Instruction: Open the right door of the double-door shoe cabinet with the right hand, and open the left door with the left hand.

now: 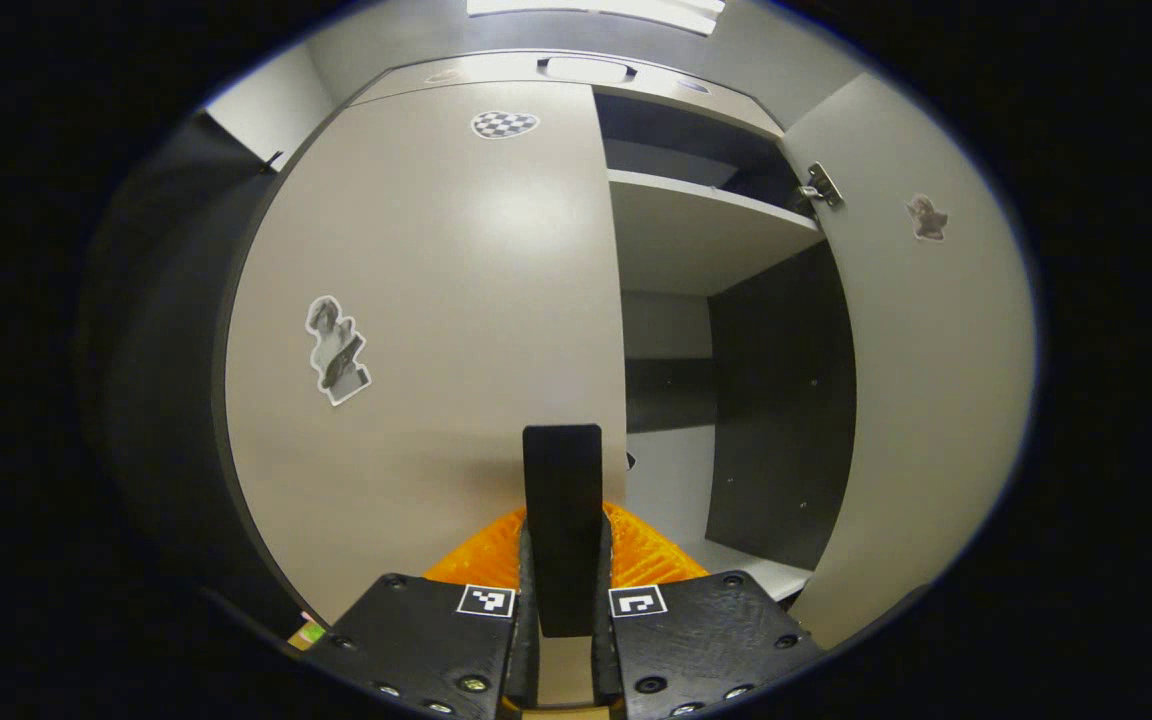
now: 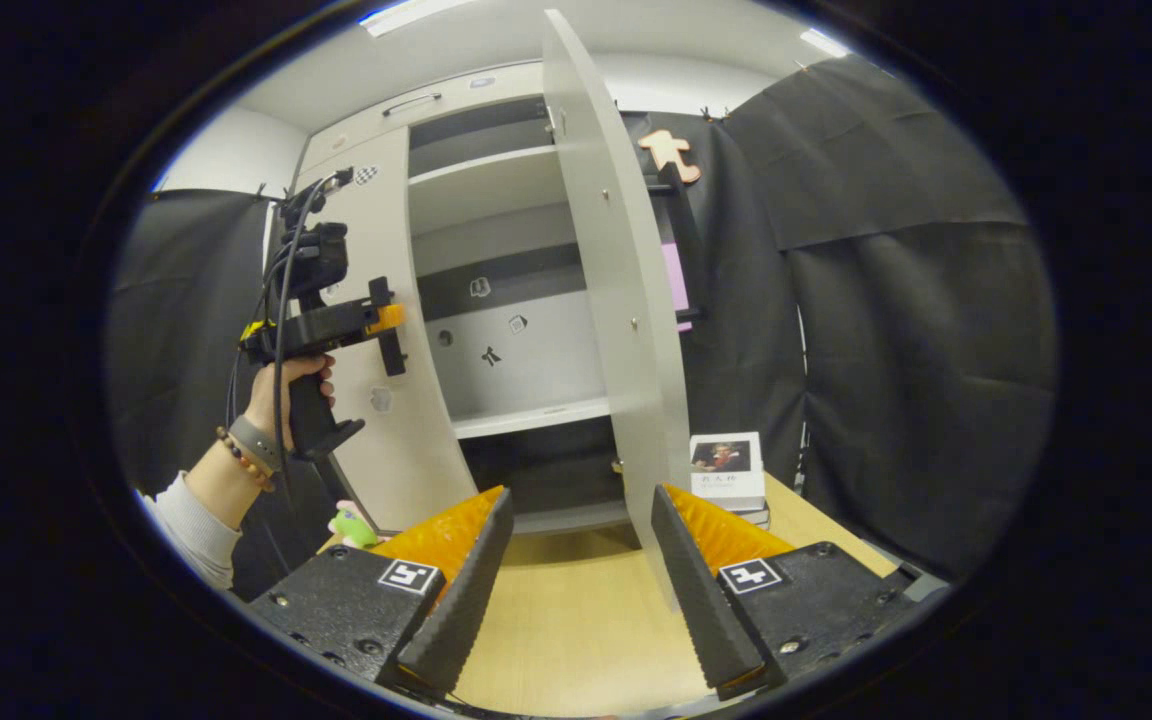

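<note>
Black cloth (image 2: 186,300) hangs at the far left of the right gripper view, and before it a person's hand (image 2: 281,395) holds the left hand-held gripper (image 2: 393,340) up against the face of the shoe cabinet's left door (image 2: 386,300), which lies flush and closed. In the left gripper view that same door (image 1: 436,330) spans most of the scene, a sticker (image 1: 336,350) on its left half and a checkered sticker (image 1: 504,124) near its top; the left hand-held gripper (image 1: 562,470) has its fingers pressed together with nothing between them, the tips close to the door's free right edge, though contact cannot be told. Just right of that edge the cabinet stands open, with a pale shelf (image 1: 706,225) above and a dark side wall (image 1: 786,400) below. Farther right the right door (image 1: 926,400) is swung well out on its hinge (image 1: 820,187). In the right gripper view this door (image 2: 626,330) is seen almost edge-on, its thin free edge rising between the spread fingers of the right hand-held gripper (image 2: 576,560), which touch nothing. Bare tabletop (image 2: 576,620) lies under those fingers. A small green toy (image 2: 351,525) sits on the left of the tabletop, a stack of books (image 2: 728,470) to the right of the door, black cloth beyond.
</note>
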A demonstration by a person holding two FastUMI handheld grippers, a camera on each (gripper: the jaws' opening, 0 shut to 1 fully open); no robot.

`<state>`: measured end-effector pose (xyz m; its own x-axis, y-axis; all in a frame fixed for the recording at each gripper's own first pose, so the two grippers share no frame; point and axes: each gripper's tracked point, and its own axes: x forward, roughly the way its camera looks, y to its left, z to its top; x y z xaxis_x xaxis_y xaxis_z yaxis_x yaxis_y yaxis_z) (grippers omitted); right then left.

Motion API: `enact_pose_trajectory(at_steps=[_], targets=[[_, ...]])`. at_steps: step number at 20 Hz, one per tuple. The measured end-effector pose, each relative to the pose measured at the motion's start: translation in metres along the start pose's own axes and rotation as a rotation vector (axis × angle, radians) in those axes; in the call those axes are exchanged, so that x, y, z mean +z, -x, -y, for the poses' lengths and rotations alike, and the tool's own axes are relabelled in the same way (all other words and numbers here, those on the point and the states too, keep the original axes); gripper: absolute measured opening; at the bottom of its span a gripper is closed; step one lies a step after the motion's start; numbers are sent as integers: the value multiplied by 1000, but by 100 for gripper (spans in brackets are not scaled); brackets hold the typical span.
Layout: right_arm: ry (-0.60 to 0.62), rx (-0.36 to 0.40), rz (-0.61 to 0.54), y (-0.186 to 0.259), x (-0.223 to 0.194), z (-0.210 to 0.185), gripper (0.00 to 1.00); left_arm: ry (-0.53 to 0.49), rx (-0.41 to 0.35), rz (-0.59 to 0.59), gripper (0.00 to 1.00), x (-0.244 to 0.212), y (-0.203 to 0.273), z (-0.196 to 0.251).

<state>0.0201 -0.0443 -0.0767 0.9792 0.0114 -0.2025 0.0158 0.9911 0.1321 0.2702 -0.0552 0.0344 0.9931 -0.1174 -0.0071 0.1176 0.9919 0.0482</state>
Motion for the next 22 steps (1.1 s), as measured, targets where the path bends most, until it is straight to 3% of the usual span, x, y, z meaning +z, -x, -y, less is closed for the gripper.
enact_pose_trajectory(at_steps=[1,2,9,14,19,22], targets=[[0,1,0,-1,1,0,87,42,-24,-1,7,-1,2,2],[-1,1,1,-2,1,0,87,49,-35,-16,2,0,1,3],[16,-4,20,1,5,3,86,58,4,-18,2,1,9,1],[24,-13,47,8,11,6,88,60,-40,-9,3,7,39,2],[30,-4,54,7,12,3,87,71,-61,-21,2,9,92,-14],[30,6,49,2,9,0,87,36,-30,-16,2,16,130,-35]])
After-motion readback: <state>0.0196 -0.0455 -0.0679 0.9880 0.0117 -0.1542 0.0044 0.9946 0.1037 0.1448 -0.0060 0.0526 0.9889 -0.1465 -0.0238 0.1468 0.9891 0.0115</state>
